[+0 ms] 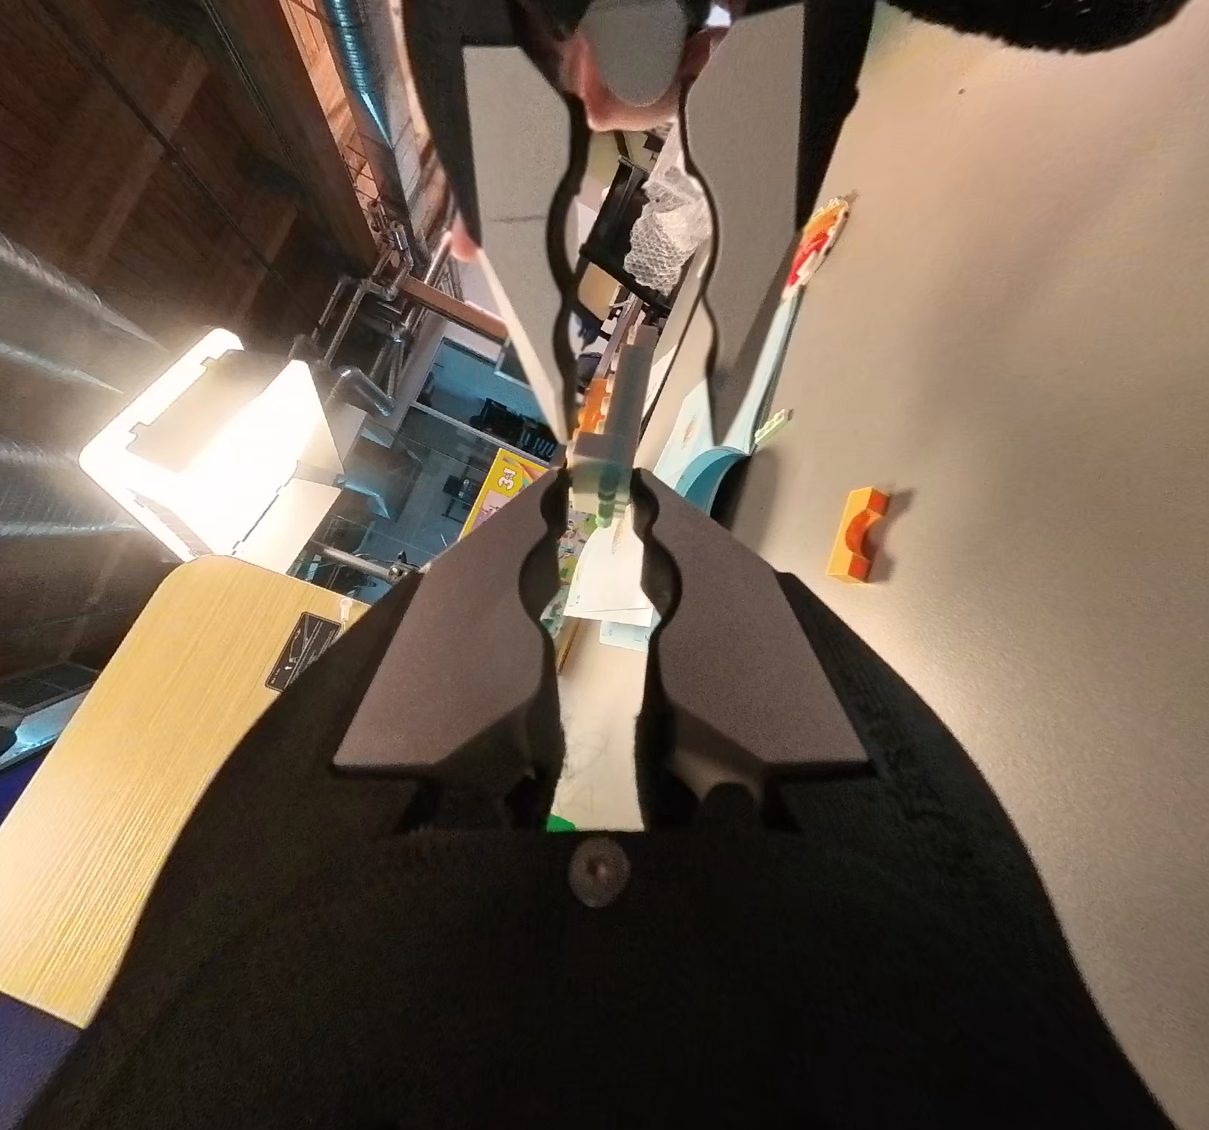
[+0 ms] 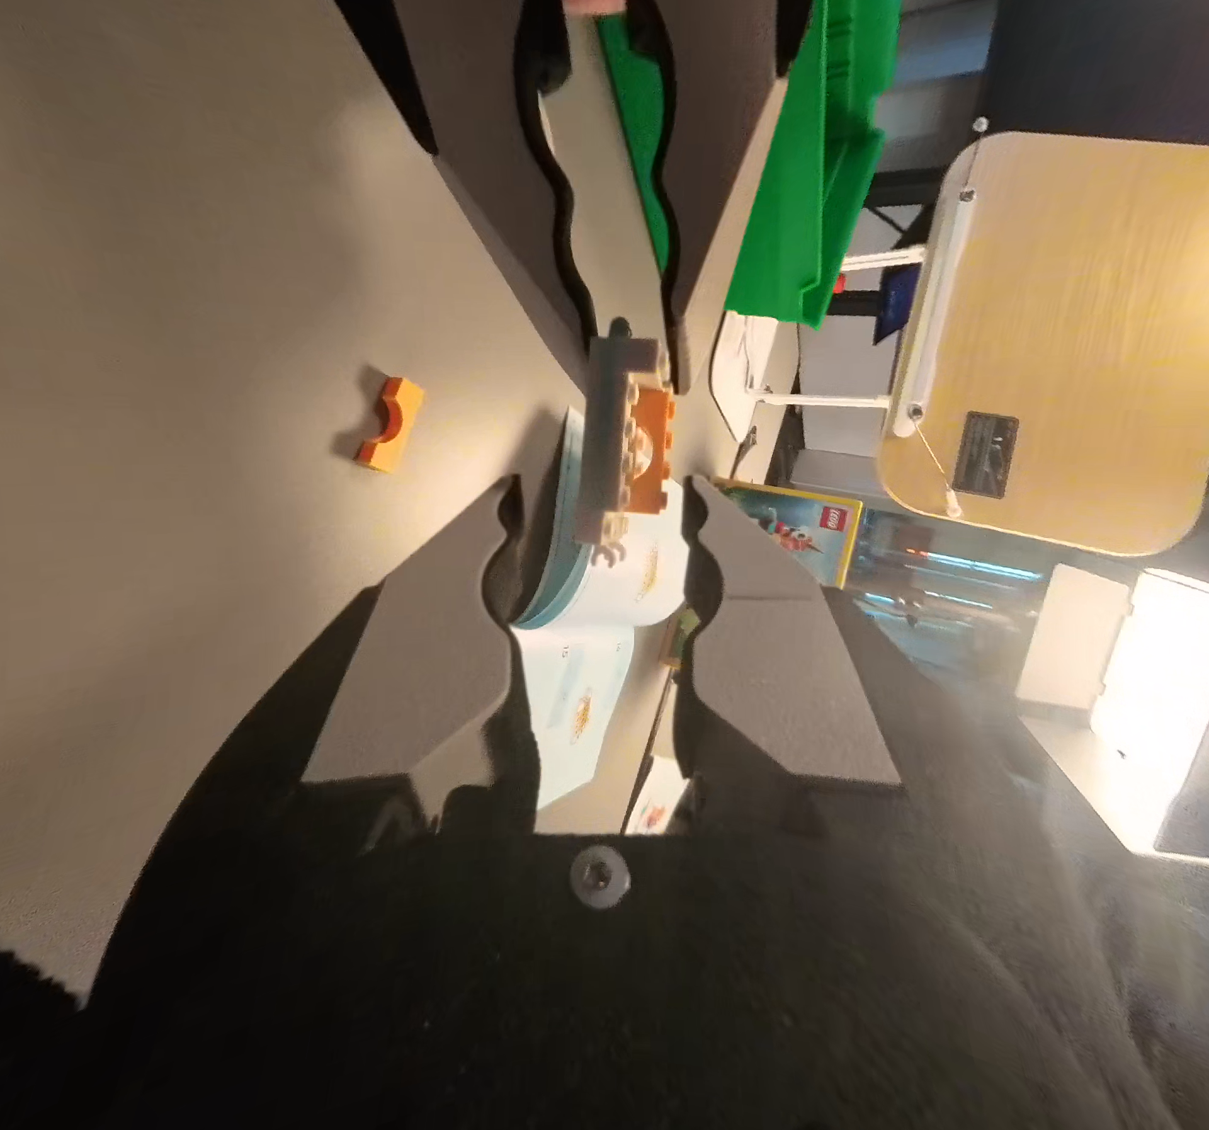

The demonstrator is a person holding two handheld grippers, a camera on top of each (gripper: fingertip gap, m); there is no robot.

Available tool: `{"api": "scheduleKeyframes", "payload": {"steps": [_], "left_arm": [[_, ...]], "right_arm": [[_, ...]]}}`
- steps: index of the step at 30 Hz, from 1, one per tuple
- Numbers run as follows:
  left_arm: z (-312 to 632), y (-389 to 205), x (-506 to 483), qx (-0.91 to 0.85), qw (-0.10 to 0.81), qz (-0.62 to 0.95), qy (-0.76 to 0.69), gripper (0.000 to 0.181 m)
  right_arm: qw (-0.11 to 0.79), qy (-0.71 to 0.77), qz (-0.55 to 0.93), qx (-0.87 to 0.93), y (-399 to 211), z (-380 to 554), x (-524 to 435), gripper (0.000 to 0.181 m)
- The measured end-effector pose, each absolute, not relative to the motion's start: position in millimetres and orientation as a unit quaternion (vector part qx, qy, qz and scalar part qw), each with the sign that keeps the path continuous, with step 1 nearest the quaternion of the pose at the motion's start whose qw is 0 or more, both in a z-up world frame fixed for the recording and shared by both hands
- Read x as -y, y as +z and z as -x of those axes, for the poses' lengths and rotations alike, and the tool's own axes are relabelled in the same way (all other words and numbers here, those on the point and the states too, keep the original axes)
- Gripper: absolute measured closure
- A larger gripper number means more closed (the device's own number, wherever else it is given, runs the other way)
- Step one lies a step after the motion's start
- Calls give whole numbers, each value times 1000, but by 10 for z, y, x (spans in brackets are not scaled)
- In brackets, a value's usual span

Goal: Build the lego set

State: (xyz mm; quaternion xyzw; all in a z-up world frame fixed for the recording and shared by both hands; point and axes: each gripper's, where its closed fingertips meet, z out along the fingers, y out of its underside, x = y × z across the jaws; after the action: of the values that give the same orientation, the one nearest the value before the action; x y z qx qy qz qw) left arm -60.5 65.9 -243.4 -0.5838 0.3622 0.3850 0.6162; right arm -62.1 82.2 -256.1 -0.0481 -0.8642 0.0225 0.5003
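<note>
Left hand-held gripper pinches the grey-orange lego assembly; right hand-held gripper gapes.

Warm lamp glare, fisheye-warped edges

Grey-orange lego assembly aloft; orange arch brick on table.

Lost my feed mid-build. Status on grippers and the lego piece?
Left gripper shut on grey-and-orange assembly, held above table. Right gripper open around it. Loose orange arch brick lies apart; nothing in the way.
</note>
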Motion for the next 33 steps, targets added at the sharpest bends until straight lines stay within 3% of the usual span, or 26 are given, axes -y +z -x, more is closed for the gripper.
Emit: {"api": "scheduleKeyframes", "payload": {"steps": [4,12,23,26,28,33], "left_arm": [[595,-2443,-659,-363,615,586,382,163],[616,-2453,-660,-359,613,596,374,163],[618,-2512,-688,-359,605,618,351,164],[597,-2528,-694,-366,601,616,354,164],[595,-2539,-701,-369,597,616,358,164],[622,-2516,-700,-358,603,620,352,164]], "right_arm": [[533,1,41,845,-2498,652,-839,160],[552,-57,4,832,-2480,675,-862,162],[504,-31,40,862,-2577,659,-892,162],[496,-30,55,866,-2595,666,-902,137],[509,-27,41,859,-2560,678,-850,137],[515,-24,25,856,-2582,688,-749,152]]}}
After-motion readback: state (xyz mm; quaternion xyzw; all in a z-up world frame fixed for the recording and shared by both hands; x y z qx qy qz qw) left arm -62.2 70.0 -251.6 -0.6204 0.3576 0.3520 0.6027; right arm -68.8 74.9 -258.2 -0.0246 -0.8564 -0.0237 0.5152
